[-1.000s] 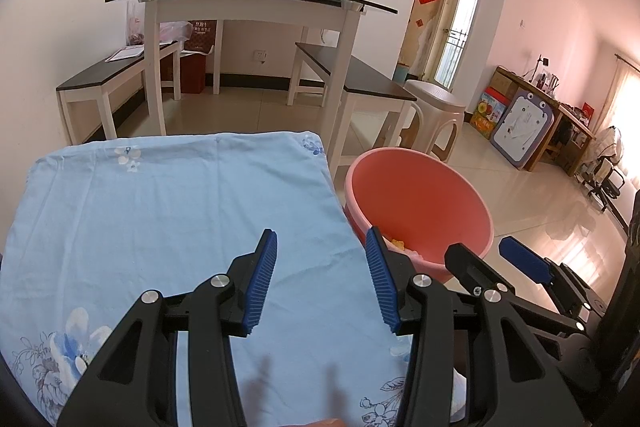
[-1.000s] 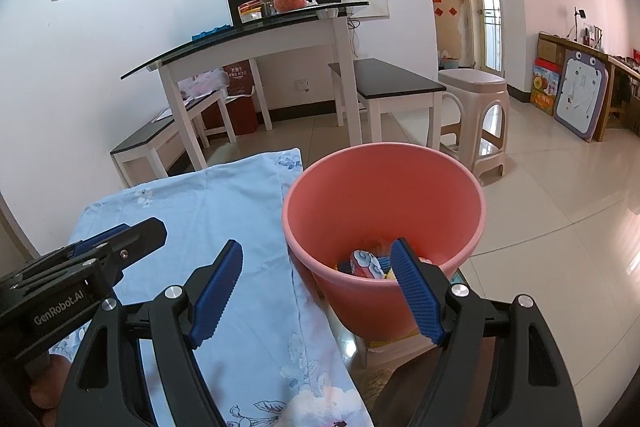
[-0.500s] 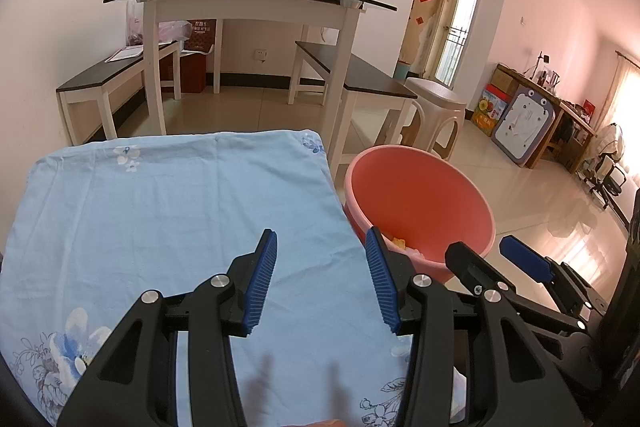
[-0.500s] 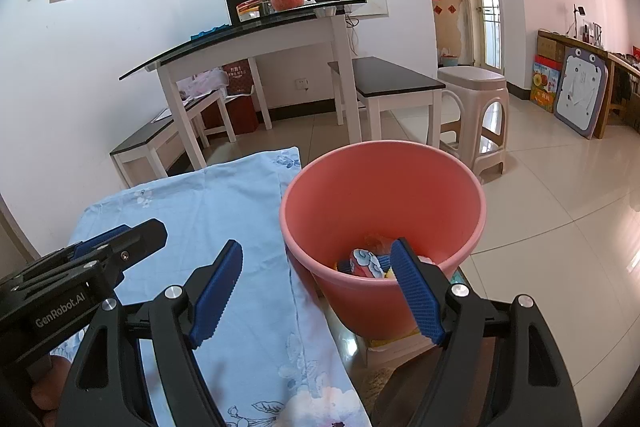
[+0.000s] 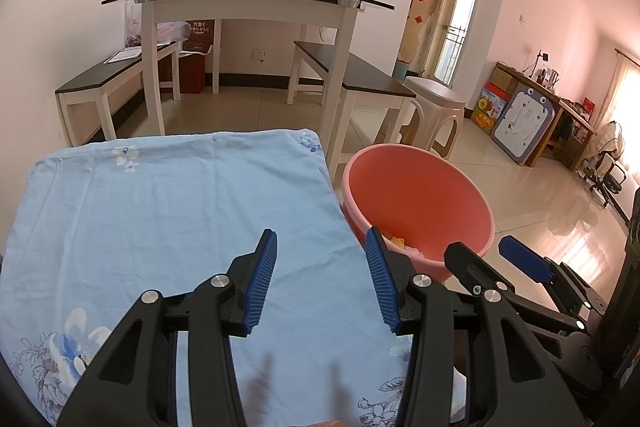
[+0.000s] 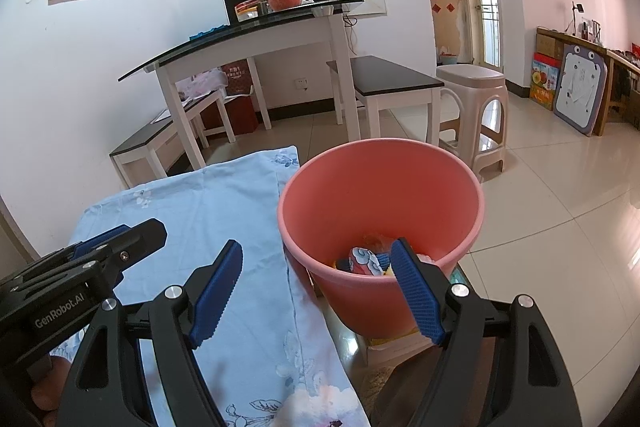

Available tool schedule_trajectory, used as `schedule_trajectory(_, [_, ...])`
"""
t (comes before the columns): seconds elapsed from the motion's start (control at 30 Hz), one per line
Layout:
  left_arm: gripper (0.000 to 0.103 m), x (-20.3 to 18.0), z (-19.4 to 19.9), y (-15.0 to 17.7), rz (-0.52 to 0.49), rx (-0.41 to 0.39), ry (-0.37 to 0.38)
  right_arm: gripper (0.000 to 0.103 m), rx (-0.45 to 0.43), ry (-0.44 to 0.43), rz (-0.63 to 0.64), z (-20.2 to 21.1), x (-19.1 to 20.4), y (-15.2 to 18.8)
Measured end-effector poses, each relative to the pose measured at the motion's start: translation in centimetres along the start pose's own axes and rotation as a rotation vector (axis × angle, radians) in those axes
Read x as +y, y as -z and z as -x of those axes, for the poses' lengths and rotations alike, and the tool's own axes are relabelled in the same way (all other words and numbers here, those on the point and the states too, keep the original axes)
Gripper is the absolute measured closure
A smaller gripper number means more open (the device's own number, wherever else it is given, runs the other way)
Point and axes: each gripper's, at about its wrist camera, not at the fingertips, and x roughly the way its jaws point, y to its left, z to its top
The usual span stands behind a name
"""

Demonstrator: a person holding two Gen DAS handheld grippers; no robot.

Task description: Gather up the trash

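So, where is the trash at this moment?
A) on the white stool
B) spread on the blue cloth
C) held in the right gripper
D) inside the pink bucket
D: wrappers lie at the bottom of the pink bucket, and the blue cloth shows none.

Right gripper (image 6: 316, 291) hangs with jaws wide apart and nothing between the pads, over the gap between cloth and bin. Pink bin (image 6: 448, 187) stands at centre, just right of the blue floral cloth (image 6: 224, 211), and holds assorted trash (image 6: 366, 261) at its bottom. Left gripper (image 6: 108, 247) enters from the near left, over the cloth. A beige stool (image 6: 472, 99) stands far right.
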Motion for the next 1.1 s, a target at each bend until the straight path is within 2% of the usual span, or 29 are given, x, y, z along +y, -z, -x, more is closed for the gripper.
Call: schedule_trajectory(1.1, [0.056, -0.47, -0.17, 0.05, -0.004, -0.001, -0.006, 0.028, 0.002, -0.001, -0.004, 0.02, -0.38, -0.12])
